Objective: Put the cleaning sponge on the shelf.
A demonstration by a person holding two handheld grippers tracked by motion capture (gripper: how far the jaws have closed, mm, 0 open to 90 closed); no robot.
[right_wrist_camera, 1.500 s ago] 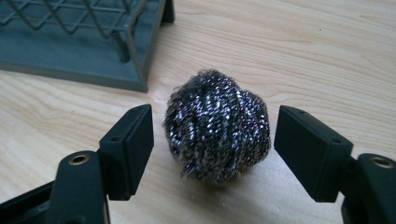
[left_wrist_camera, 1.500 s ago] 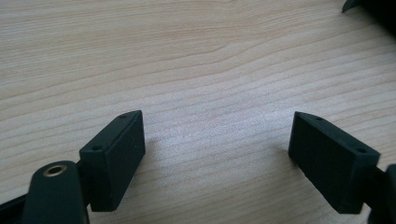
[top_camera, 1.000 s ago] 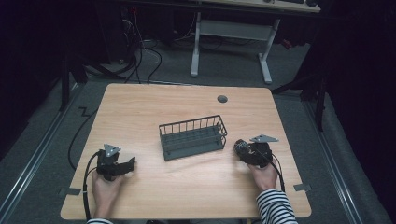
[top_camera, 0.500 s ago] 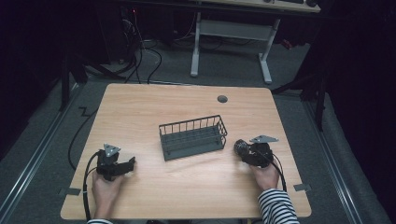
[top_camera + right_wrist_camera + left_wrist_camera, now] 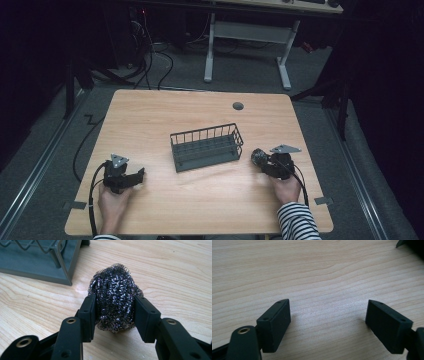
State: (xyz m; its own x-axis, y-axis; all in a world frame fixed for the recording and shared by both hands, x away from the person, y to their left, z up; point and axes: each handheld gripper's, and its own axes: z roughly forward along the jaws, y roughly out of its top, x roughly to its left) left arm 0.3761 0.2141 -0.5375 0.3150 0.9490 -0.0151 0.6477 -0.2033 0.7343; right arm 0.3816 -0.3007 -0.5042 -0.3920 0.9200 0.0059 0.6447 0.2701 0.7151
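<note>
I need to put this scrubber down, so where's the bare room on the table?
Bare wood lies between the dark grey wire basket and the left gripper, along the near edge, and behind the basket. It is tight between the basket and the steel wool scrubber.

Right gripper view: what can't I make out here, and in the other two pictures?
- Right gripper view: the wire basket is cut off by the top and left edges; the jaws cover both flanks of the steel wool scourer.
- Left gripper view: a dark corner at top right is cut off, so it is unidentifiable.
- High view: the scourer is too small for detail; the right gripper partly covers it.
</note>
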